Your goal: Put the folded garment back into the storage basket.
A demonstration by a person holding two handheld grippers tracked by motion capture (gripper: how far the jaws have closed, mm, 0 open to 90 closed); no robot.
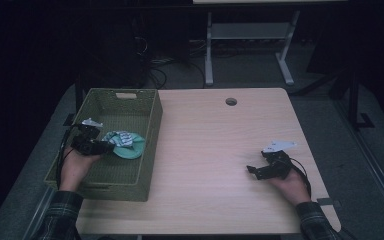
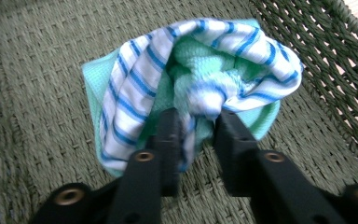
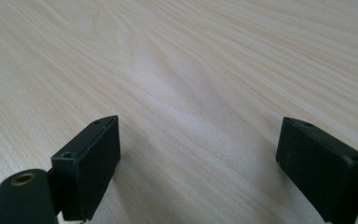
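A crumpled cloth (image 1: 128, 142), mint green with a blue-and-white striped part, lies on the floor of the olive woven basket (image 1: 154, 125) at the table's left. My left gripper (image 1: 108, 146) is down inside the basket at the cloth's left side. In the left gripper view its jaws stand a little apart, with a hanging fold of the cloth (image 2: 191, 70) loosely between them at the left gripper (image 2: 196, 116). My right gripper (image 1: 253, 170) rests low over the bare table at the right. Its jaws are wide apart with nothing between them, as the right gripper (image 3: 200, 128) shows.
The light wooden table (image 1: 215, 140) has a round cable hole (image 1: 231, 101) at the back. The basket's woven wall (image 2: 335, 70) rises close to the cloth's right. Another desk's white legs (image 1: 209, 55) and cables stand on the dark floor beyond.
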